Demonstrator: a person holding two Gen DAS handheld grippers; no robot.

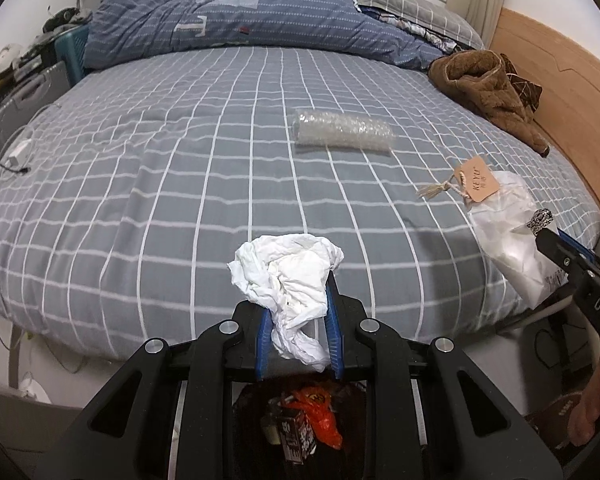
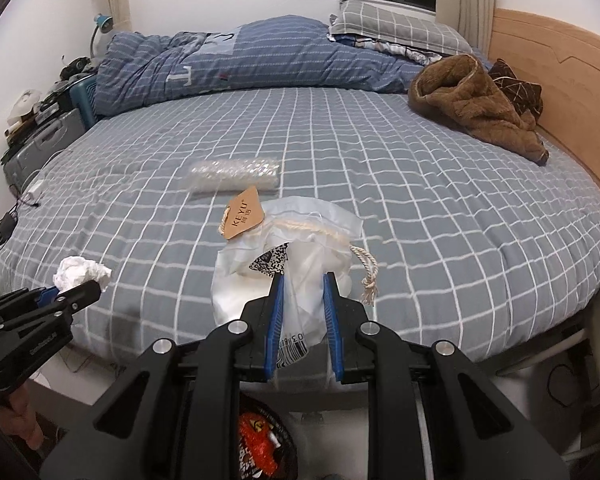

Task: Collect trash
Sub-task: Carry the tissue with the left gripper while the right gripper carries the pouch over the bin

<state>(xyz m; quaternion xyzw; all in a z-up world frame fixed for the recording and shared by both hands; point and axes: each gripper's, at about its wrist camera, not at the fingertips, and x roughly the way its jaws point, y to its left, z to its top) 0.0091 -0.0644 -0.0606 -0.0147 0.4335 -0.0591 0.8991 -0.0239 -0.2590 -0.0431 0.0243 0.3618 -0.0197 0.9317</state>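
Legible markings, as recorded:

1. Kraft paper tag point(image 2: 243, 218), on a cord, lying against the clear plastic bag point(image 2: 300, 264), centre of the right wrist frame: printed "KEYU", with two smaller characters beneath, not legible. The same tag point(image 1: 478, 178) appeared at right in the left wrist frame.
2. Clear plastic bag, lower edge: barcode with mirrored digits, only "03" and "68" discernible; a black-and-white QR-type patch higher up.
3. Right tongs point(image 1: 556, 248), body, right edge of left wrist frame: white letters "DAS", cut off.
4. Duvet point(image 2: 228, 60), upper left: pale letter "T".
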